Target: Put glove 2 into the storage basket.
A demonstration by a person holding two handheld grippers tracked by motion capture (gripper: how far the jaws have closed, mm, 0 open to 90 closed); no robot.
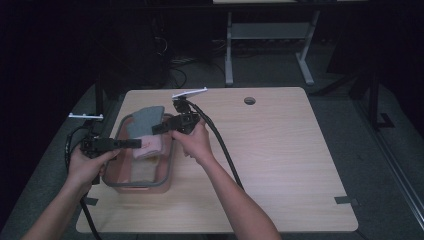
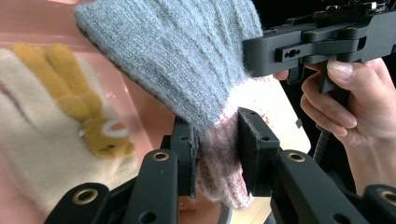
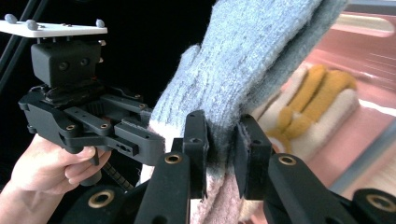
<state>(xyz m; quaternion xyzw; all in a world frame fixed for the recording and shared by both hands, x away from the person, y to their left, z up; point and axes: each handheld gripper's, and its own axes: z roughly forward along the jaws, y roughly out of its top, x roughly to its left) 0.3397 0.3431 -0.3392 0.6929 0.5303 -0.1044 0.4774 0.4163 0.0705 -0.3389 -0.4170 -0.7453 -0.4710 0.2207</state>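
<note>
A: How many things are in play?

B: Two grippers, one grey and pink knitted glove (image 1: pixel 146 131), one cream glove (image 2: pixel 42 140) with mustard-yellow fingers, and one pink bin (image 1: pixel 165 179) with a grey rim on the wooden table (image 1: pixel 280 165).

A: Where is the knitted glove?

B: Held up over the bin between both tools. The left gripper (image 2: pixel 215 156) is clamped on its pink cuff; the right gripper (image 3: pixel 220 154) is pinched on it where grey meets pink.

A: What do the gripper views add?

B: The left gripper view shows the cream glove lying inside the bin, with a small yellow animal shape on it. The right gripper view shows it too, farther back. From the high view (image 1: pixel 135 143) (image 1: pixel 159 128) the bin's contents are only a pale patch.

A: Anything hard to read?

B: In both gripper views the knitted glove's top is cut off by the frame, so its fingers cannot be counted. The cream glove is blurred and partly covered by the grey knit.
</note>
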